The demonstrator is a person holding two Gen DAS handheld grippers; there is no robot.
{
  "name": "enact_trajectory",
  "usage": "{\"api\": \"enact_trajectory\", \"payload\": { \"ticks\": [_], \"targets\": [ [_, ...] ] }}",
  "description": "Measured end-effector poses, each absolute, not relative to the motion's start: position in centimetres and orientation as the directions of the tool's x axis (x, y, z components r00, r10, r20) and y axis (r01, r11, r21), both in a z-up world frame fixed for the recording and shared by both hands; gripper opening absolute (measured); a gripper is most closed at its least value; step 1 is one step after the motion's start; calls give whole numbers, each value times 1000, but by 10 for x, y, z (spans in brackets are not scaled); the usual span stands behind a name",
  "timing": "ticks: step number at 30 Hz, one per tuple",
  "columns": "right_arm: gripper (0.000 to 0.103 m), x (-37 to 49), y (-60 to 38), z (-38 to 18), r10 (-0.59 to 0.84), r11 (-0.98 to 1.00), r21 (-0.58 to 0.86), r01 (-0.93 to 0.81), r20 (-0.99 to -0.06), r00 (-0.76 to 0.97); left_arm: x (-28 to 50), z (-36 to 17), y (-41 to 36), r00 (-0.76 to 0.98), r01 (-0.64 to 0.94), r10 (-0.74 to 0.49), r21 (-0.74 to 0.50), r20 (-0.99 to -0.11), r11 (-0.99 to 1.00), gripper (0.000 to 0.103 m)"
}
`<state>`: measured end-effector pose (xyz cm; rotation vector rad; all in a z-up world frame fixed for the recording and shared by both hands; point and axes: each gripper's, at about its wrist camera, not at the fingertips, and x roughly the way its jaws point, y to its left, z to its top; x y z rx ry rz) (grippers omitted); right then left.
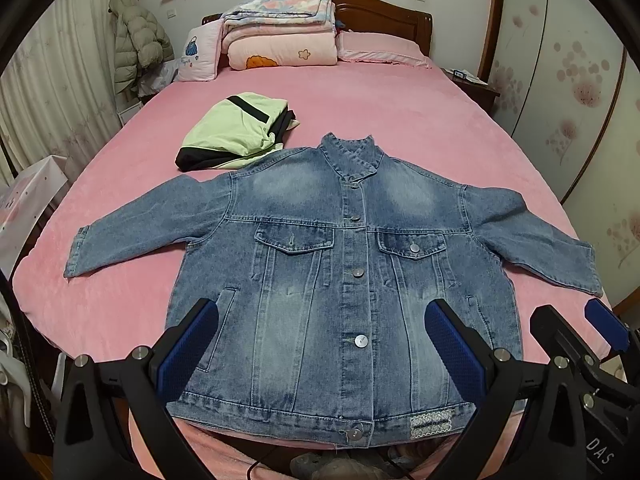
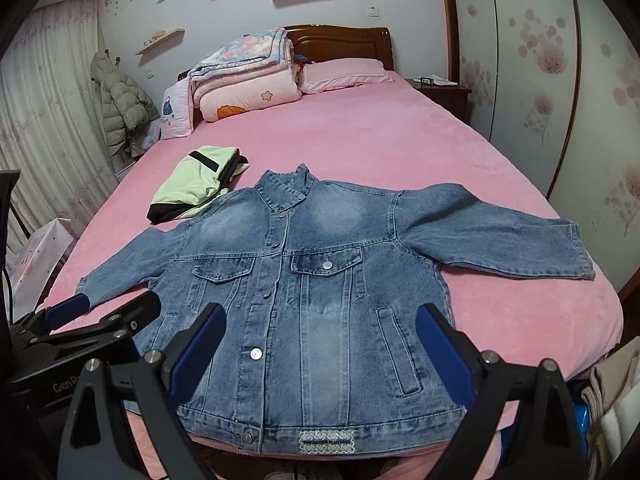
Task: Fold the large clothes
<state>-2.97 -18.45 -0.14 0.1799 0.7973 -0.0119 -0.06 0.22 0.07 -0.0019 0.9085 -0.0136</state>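
Observation:
A blue denim jacket (image 1: 340, 264) (image 2: 320, 288) lies flat, front up and buttoned, on the pink bed (image 1: 400, 120) (image 2: 380, 140), both sleeves spread out and its hem at the near edge. My left gripper (image 1: 320, 320) hovers open above the lower part of the jacket, with nothing between its blue pads. My right gripper (image 2: 316, 320) also hangs open over the lower front, a little to the right. In the left wrist view the right gripper (image 1: 568, 324) shows at the right edge; in the right wrist view the left gripper (image 2: 108, 306) shows at the left edge.
A folded green and black garment (image 1: 236, 132) (image 2: 196, 184) lies beyond the jacket's left shoulder. Folded quilts (image 1: 280, 32) (image 2: 244, 76) and pillows (image 1: 380, 50) are stacked at the headboard. A nightstand (image 2: 440, 88) and wardrobe stand right, curtains and a hung coat (image 1: 136, 36) left.

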Motion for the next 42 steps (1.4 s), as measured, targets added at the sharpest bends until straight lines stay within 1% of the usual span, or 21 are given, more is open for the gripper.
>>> {"api": "enact_trajectory", "payload": {
  "ticks": [2, 6, 24, 33, 42],
  "targets": [
    [89, -31, -183, 0, 69, 985, 159, 64, -708, 703, -1, 0, 3, 614, 8, -11, -7, -789, 1000, 102],
    [89, -29, -183, -4, 96, 981, 184, 54, -714, 693, -3, -2, 5, 613, 6, -11, -9, -790, 1000, 102],
    [89, -28, -189, -8, 129, 971, 232, 63, -723, 679, -2, 0, -3, 611, 21, -10, 4, -792, 1000, 102],
    [89, -30, -195, -7, 128, 971, 232, 64, -721, 681, -3, 2, -11, 604, 24, -13, 2, -797, 1000, 102],
    [89, -30, -205, -2, 95, 977, 201, 75, -718, 690, -2, 6, -24, 610, 38, -15, 10, -792, 999, 102]
  ]
}}
